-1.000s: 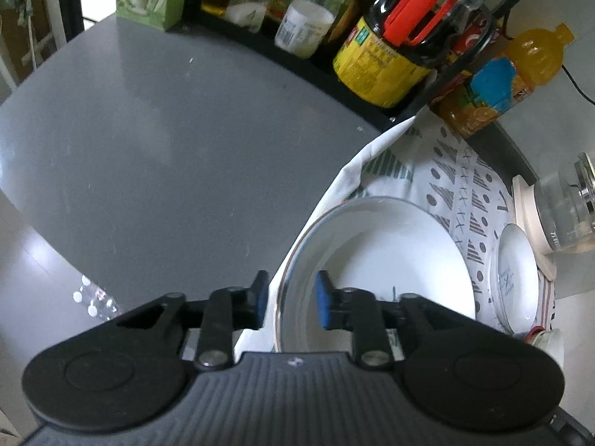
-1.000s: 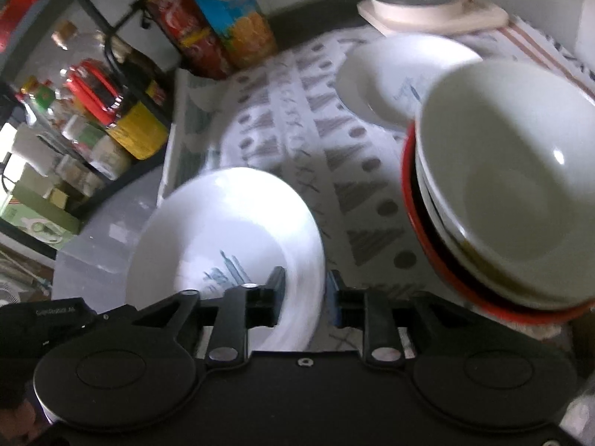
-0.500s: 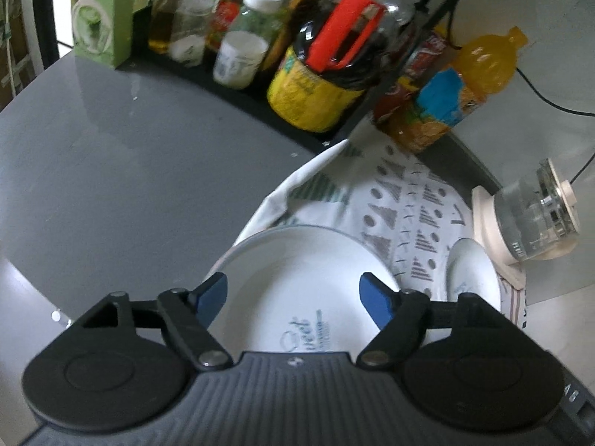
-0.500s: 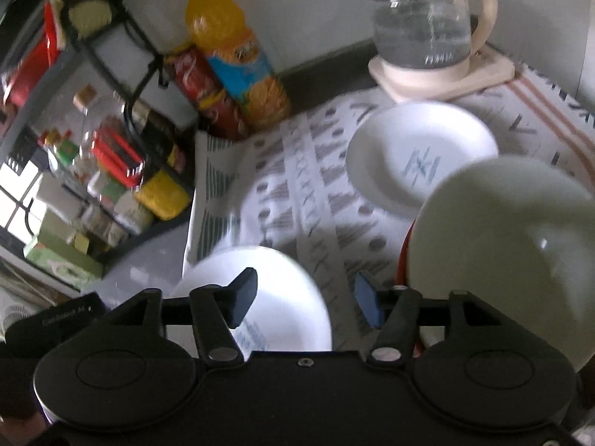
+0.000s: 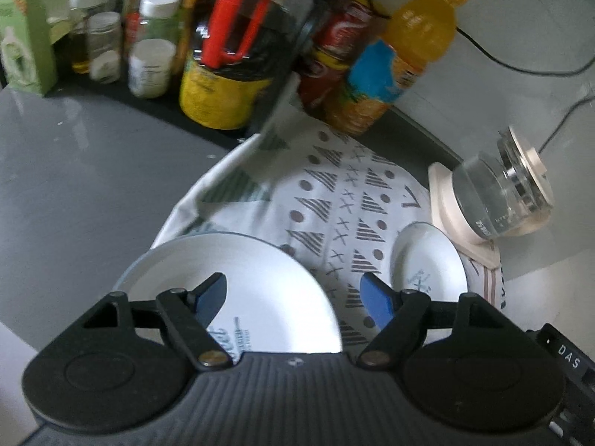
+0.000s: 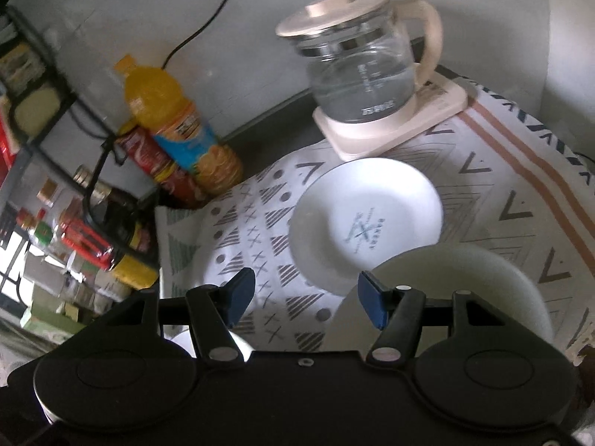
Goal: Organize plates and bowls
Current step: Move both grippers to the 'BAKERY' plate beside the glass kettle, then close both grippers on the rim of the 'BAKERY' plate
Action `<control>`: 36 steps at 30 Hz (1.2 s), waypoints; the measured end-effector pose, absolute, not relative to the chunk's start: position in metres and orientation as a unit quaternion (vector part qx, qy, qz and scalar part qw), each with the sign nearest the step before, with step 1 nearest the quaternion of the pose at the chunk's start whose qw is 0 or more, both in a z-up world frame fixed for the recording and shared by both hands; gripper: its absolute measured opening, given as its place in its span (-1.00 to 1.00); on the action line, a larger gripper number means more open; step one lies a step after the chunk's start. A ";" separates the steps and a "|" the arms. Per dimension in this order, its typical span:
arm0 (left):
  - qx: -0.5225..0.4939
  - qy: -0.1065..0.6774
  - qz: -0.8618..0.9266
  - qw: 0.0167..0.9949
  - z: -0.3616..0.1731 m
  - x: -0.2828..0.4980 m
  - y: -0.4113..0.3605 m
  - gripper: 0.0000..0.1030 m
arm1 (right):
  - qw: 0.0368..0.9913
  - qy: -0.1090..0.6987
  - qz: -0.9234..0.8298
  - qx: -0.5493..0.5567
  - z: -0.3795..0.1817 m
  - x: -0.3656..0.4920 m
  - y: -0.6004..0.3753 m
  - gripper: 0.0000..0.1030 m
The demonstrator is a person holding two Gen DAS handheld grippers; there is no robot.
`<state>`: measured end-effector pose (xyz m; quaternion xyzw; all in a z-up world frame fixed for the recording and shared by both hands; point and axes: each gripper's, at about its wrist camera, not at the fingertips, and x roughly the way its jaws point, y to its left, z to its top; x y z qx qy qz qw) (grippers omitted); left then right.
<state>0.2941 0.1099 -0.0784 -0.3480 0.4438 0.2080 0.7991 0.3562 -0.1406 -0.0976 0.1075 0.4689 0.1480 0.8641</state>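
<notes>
I've let go and pulled both claws back from the large white printed plate (image 5: 256,290) lying on the patterned cloth (image 5: 334,200) – left gripper (image 5: 295,299) and right gripper (image 6: 305,295) both spread wide, empty – so next I'd approach the small white plate (image 6: 366,219) low, by its rim.

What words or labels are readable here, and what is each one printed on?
"DAS": white letters on the black part at the right edge of the left wrist view.
Large plate: script print, part hidden by the left tool, unreadable.
Small plate: crossed logo, letters too small.
Glass kettle: white marking, blurred.
Orange drink bottle and red can: labels blurred.
</notes>
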 end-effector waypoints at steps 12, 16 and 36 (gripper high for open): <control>-0.334 0.463 0.169 0.803 -0.099 0.356 0.085 0.50 | 0.855 0.490 0.093 0.139 -0.108 0.400 -0.181 0.18; -0.333 0.464 0.162 0.804 -0.107 0.375 0.079 0.50 | 0.853 0.497 0.084 0.139 -0.114 0.417 -0.191 0.18; -0.352 0.523 0.137 0.764 -0.168 0.443 0.046 -0.17 | 0.789 0.592 0.043 0.162 -0.180 0.489 -0.232 -0.28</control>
